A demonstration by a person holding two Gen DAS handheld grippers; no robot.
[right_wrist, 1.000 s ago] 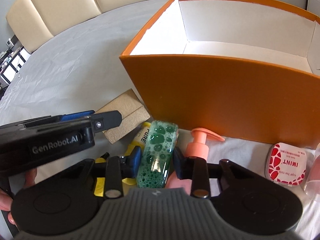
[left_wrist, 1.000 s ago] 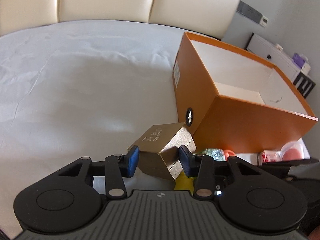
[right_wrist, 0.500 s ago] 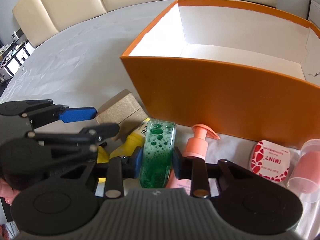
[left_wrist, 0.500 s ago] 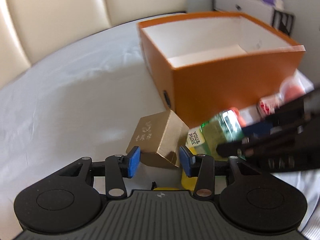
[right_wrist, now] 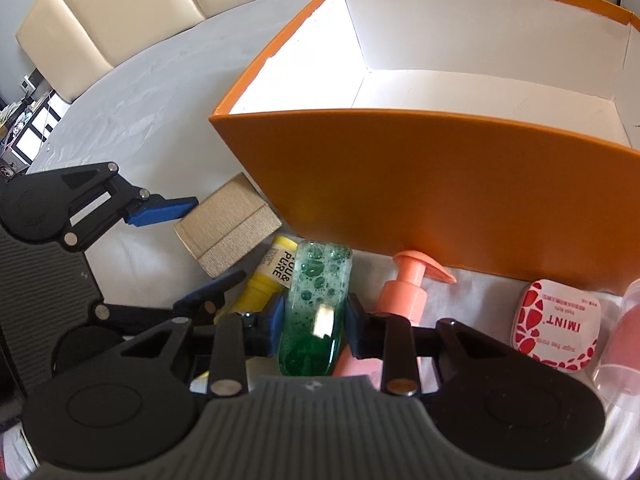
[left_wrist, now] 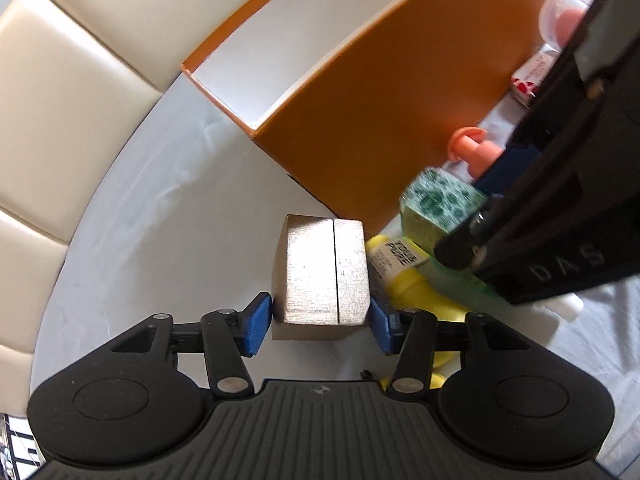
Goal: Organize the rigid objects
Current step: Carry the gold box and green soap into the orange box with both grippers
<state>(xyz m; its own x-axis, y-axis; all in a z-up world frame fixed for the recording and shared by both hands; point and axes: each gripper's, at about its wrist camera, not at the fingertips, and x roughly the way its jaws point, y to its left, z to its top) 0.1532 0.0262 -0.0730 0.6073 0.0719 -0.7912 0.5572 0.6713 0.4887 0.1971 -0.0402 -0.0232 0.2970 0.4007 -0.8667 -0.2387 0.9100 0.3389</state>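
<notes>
Both fingers pinching: left (left_wrist: 320,322) gold box (left_wrist: 320,276), right (right_wrist: 313,326) green bottle (right_wrist: 316,304).

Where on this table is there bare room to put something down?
Two free patches: the white floor inside the open orange cardboard box, and the grey tablecloth between that box and the cream chairs. Crowded: the strip before the box's front wall, with the gold cardboard box, yellow tube, green soapy bottle, pink pump bottle and red-and-white mint tin.
</notes>
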